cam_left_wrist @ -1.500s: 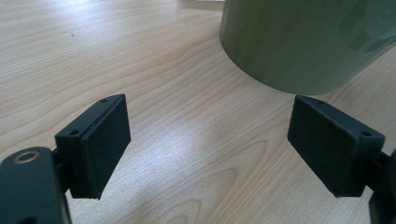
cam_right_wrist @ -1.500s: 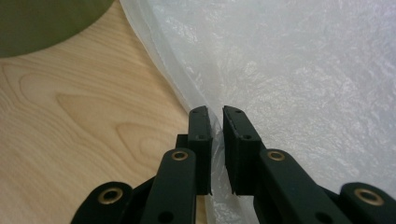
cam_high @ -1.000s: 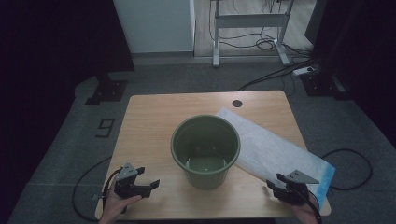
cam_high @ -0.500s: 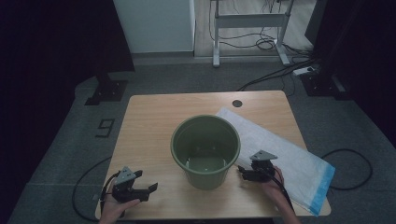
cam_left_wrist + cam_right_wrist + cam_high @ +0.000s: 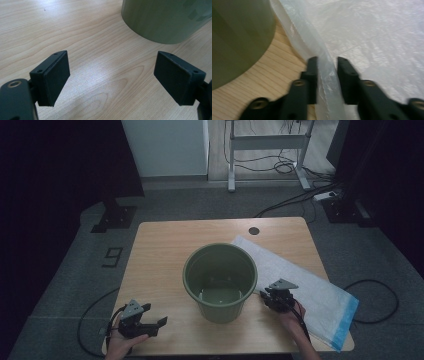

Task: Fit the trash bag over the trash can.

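Hands are coming in from the near edge of the table (image 5: pixel 165 232), one at each near corner region. Left gripper (image 5: pixel 141 324) is resting low by the near left corner, wrist roughly level, jaws pointing toward the green bucket (image 5: pixel 220 282); in the left gripper view its jaws are standing wide apart over bare wood with nothing between them, and the bucket's wall (image 5: pixel 165 20) is lying ahead and to the right, well apart from the pads. Right gripper (image 5: pixel 270 296) is sitting just beside the bucket's right side, forearm angling in from the near edge, jaws reaching toward the long edge of the white plastic bag (image 5: pixel 305 280). In the right gripper view the jaws have just been closing and are now standing narrow, with the bag's folded edge (image 5: pixel 325 67) running up between them; the left jaw is lying against the fold, while a slight gap is showing at the right jaw, so a firm pinch cannot be confirmed. The bag is lying flat across the right half of the table, running from behind the bucket to the near right corner, where its blue-trimmed end is overhanging the edge. The bucket is standing upright near the table's middle, toward the near edge. Open wood is remaining across the left half and along the far edge.
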